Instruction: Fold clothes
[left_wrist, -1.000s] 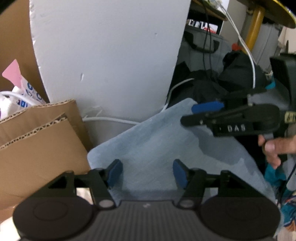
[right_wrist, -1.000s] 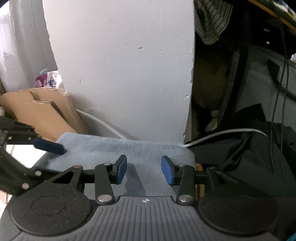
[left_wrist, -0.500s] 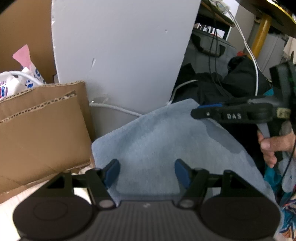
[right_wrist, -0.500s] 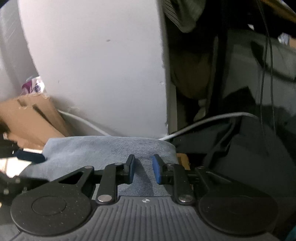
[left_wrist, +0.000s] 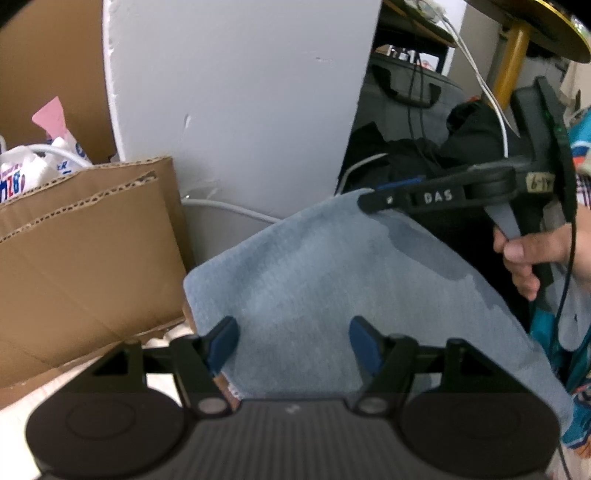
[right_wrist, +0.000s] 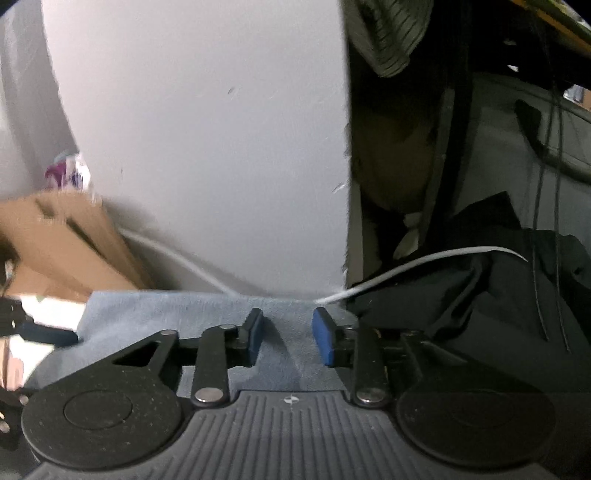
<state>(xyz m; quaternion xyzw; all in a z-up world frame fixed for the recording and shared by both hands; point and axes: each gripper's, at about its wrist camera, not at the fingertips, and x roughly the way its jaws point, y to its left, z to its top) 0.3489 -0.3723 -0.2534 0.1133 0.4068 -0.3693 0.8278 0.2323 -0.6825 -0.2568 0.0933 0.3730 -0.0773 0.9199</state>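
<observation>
I count one folded pale-blue denim garment (left_wrist: 332, 280) in front of me. Two grippers show: my left gripper (left_wrist: 293, 345) and my right gripper (right_wrist: 288, 338), each with two blue-padded fingers. One hand (left_wrist: 532, 254) is visible. There are two brown cardboard flaps (left_wrist: 85, 236), one white panel (left_wrist: 236, 92) and one dark heap of clothes (right_wrist: 480, 295).

left gripper (left_wrist: 291, 345): black body, blue fingers (left_wrist: 364, 343) | right gripper (right_wrist: 288, 338): marked "DAS"

Matt blue denim cloth (left_wrist: 332, 280), corrugated brown cardboard (left_wrist: 85, 254), painted white wall (left_wrist: 240, 99)
</observation>
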